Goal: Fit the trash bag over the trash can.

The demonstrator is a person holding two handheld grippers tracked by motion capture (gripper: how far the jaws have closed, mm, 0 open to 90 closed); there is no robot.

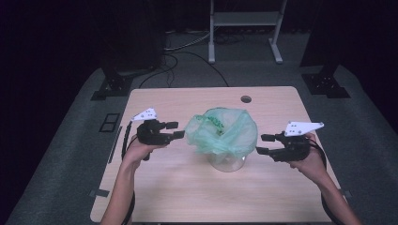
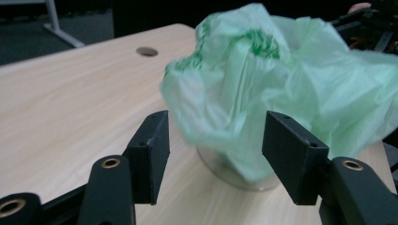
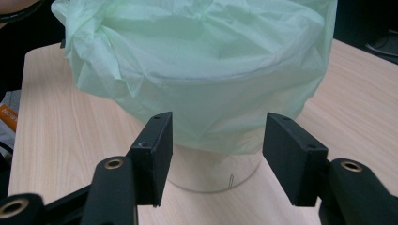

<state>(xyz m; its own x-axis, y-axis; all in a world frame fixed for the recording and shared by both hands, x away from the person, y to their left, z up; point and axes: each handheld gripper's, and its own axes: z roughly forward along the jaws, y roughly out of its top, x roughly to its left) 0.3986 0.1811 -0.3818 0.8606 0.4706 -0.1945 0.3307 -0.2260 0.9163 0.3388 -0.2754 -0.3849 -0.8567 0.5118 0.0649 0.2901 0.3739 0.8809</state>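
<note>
Thin green plastic bag lines clear round container on light wooden table; left gripper and right gripper flank it, both jaws wide apart, holding nothing.

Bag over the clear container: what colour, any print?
Pale translucent green bag with darker green print near its top, clearest in the left gripper view.

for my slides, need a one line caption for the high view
Two hand-held black tongs, left and right, open either side of a thin green plastic bag lining a clear round container on a light wooden table.
</note>
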